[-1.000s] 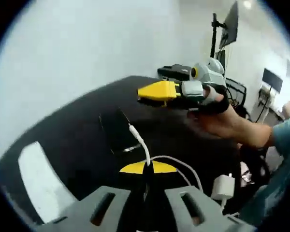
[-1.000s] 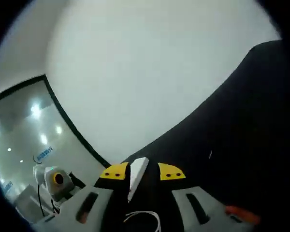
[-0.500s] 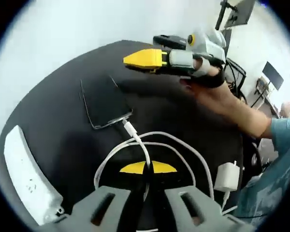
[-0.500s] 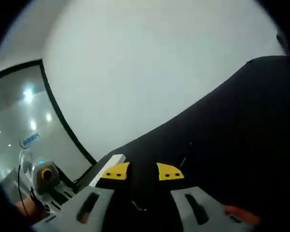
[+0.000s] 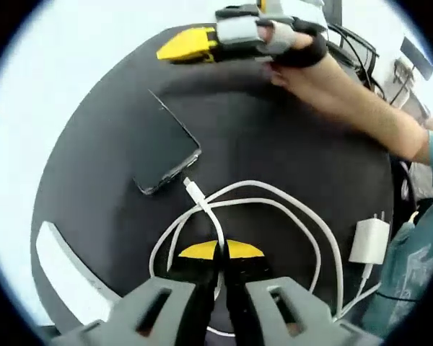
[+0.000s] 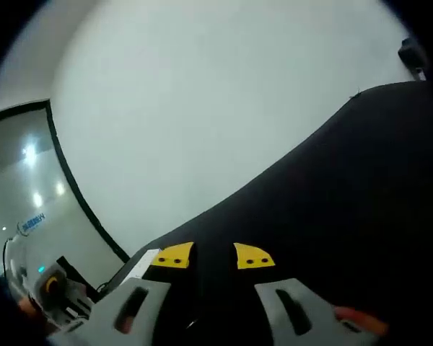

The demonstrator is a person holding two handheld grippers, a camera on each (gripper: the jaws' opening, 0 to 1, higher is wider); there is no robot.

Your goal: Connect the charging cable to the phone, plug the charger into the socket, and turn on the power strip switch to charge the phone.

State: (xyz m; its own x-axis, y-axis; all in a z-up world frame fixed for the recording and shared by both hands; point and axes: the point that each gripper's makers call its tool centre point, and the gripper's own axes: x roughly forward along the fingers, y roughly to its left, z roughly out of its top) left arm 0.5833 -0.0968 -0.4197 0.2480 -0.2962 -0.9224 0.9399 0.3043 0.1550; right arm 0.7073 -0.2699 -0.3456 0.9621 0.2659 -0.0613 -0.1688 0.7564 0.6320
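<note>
At the bottom centre of the left gripper view, the left tongs (image 5: pixel 218 252) are closed on the white charging cable (image 5: pixel 274 198), whose plug tip lies just beside the bottom edge of the black phone (image 5: pixel 162 148) at centre left on the dark worktop (image 5: pixel 274 137). Right of them lies the white charger (image 5: pixel 369 241), the white power strip (image 5: pixel 68 277) sits lower left, and the right tongs (image 5: pixel 184 45) reach in at the top. Low in the right gripper view, those right tongs (image 6: pixel 206 256) stand slightly apart, holding nothing.
</note>
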